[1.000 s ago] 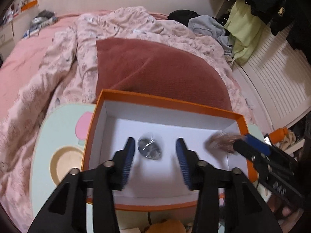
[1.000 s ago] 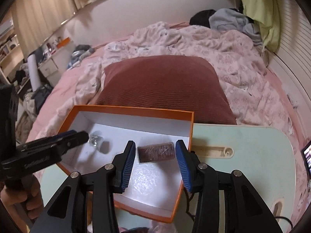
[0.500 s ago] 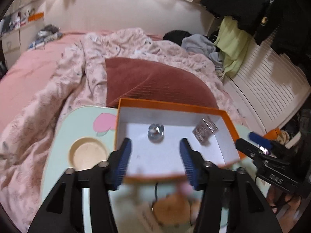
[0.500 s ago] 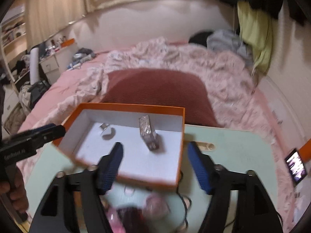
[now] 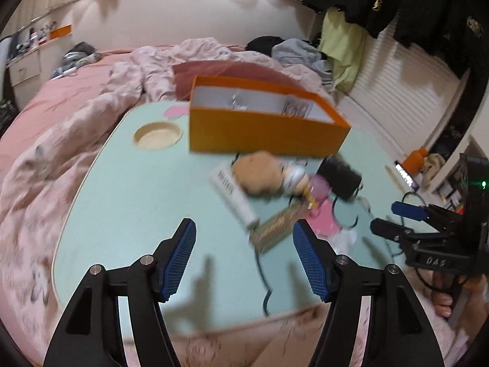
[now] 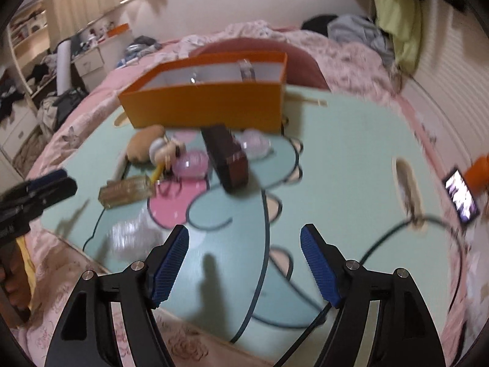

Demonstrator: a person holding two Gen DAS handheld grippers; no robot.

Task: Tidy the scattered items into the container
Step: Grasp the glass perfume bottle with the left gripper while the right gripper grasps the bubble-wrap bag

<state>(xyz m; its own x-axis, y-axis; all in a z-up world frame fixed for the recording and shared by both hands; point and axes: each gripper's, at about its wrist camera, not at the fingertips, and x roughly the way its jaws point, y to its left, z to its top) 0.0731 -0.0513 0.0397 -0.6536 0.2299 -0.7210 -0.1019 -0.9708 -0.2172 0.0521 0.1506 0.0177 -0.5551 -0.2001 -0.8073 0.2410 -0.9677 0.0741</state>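
An orange box (image 5: 262,133) (image 6: 207,107) stands at the far side of a mint lap table (image 5: 137,202) (image 6: 342,159), holding a silvery item (image 5: 237,102) and a foil packet (image 5: 295,108). In front lie a plush toy (image 5: 259,174) (image 6: 146,146), a white tube (image 5: 233,197), a gold box (image 5: 275,229) (image 6: 126,191), a dark box (image 6: 226,159) (image 5: 339,177) and pink clear items (image 6: 191,163). My left gripper (image 5: 244,260) is open and empty near the table's front edge. My right gripper (image 6: 244,263) is open and empty, also at the near edge.
The table rests on a bed with a pink quilt (image 5: 39,165) and a red pillow (image 6: 244,46). A cup recess (image 5: 157,134) is at the table's left. A cable (image 6: 403,229) runs across the right side. A phone (image 6: 461,198) lies off the right edge. Crumpled clear wrap (image 6: 131,238) lies near front.
Both grippers have pulled back and down from over the box to the table's near edge. The silvery item and foil packet stay in the box.
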